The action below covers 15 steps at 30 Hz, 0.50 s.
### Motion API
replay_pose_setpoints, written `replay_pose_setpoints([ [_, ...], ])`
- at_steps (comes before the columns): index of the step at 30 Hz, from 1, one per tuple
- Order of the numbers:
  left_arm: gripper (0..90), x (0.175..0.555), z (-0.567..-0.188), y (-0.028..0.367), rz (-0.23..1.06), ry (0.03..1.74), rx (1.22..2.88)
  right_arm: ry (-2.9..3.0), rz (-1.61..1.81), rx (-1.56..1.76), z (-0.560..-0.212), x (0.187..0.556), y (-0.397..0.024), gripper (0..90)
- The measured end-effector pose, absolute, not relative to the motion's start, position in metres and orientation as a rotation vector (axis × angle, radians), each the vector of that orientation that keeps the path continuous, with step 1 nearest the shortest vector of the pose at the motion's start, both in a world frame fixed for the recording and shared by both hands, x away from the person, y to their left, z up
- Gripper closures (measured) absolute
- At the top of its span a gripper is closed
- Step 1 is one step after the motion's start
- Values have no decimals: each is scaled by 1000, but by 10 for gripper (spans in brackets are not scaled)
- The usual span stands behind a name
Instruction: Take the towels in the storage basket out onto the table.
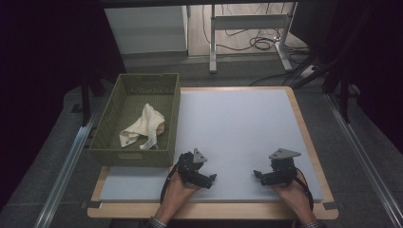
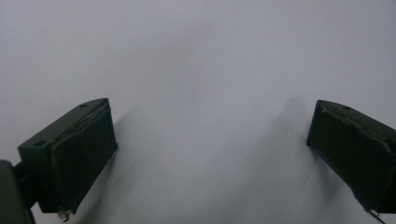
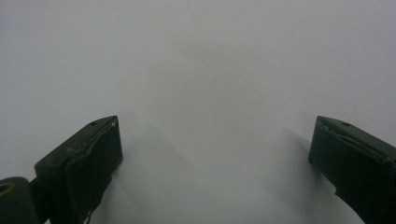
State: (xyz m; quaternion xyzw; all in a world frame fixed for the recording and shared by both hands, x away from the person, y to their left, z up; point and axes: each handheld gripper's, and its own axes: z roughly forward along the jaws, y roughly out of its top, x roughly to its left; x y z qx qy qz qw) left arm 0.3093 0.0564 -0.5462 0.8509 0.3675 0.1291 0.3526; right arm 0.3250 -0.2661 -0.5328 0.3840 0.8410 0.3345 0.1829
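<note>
A cream cloth (image 1: 142,127) lies crumpled inside the olive woven basket (image 1: 173,116) at the table's left. My left gripper (image 1: 210,179) rests low on the pale grey mat (image 1: 237,123) near the front edge, just right of the basket's near corner, its jaws open and empty. My right gripper (image 1: 257,175) sits on the mat at the front right, jaws open toward the left gripper, nothing between them. In the left gripper view the left gripper (image 2: 210,154) stands wide over bare mat. The right gripper (image 3: 215,163) looks the same in its own view.
The mat covers a wooden table (image 1: 304,123). Metal rails (image 1: 66,161) run along both sides of the table. A white desk frame (image 1: 247,28) and cables (image 1: 261,42) stand on the floor behind.
</note>
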Motion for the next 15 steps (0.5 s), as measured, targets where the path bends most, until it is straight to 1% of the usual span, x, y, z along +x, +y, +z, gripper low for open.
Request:
replay_pose_setpoints([
  [15, 11, 309, -546, 56, 335, 950, 2204, 2371, 952, 1085, -533, 325, -266, 28],
])
